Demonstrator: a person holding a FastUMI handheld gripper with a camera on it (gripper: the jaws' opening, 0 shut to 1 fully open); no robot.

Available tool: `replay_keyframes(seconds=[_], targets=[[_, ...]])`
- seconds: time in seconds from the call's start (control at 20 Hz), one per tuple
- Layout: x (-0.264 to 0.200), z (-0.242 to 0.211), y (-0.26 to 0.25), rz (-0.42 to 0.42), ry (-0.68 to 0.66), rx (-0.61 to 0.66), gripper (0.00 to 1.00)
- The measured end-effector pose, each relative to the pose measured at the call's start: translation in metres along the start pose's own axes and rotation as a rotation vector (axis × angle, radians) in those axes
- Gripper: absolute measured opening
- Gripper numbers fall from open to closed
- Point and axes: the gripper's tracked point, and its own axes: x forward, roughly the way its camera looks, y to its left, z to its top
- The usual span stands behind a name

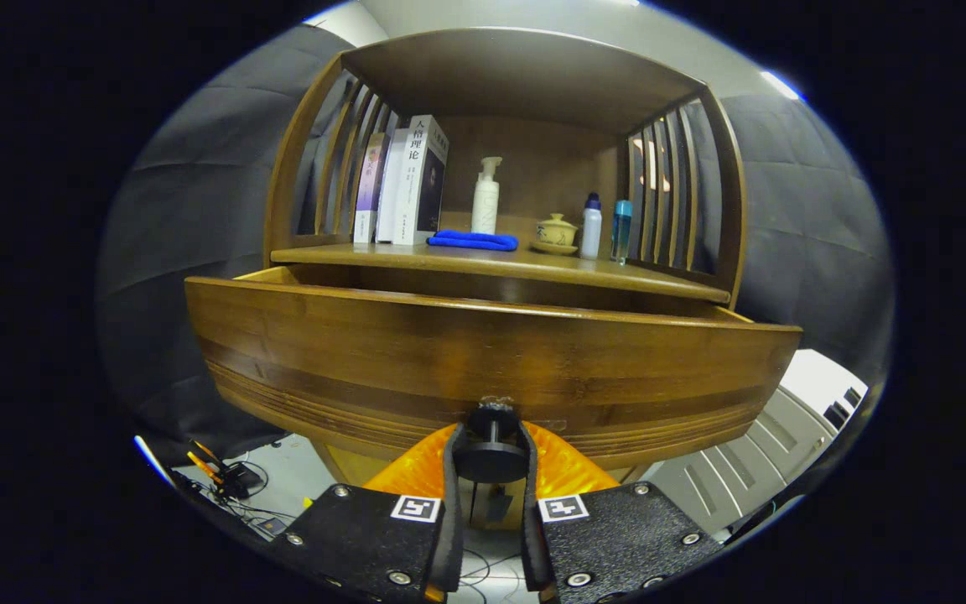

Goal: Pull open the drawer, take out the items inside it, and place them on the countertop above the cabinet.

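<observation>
Cabinet (pixel 500 75): standing ahead, its countertop (pixel 483 262) carrying books (pixel 403 180), a blue cloth (pixel 473 241), bottles and a lidded cup (pixel 556 231).
Drawer (pixel 483 356): sitting pulled out beneath the countertop.
Gripper (pixel 490 460): fingers clenching the drawer's knob (pixel 490 457) between them.

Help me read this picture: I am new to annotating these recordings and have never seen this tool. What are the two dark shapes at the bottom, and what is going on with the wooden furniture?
The camera rides on a hand-held two-finger gripper and looks forward along its fingers; those are the dark shapes. The fingers are closed on the round knob of a wooden drawer, which is pulled partly out of the cabinet; its inside is hidden from here. On the countertop above stand books, a white pump bottle, a folded blue cloth, a lidded cup on a saucer and two small bottles.
</observation>
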Motion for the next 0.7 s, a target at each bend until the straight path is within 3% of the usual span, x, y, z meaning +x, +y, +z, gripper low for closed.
replay_keyframes(seconds=[0.7], targets=[[-0.06, -0.021, 0.012, 0.023, 0.082, -0.002, 0.29]])
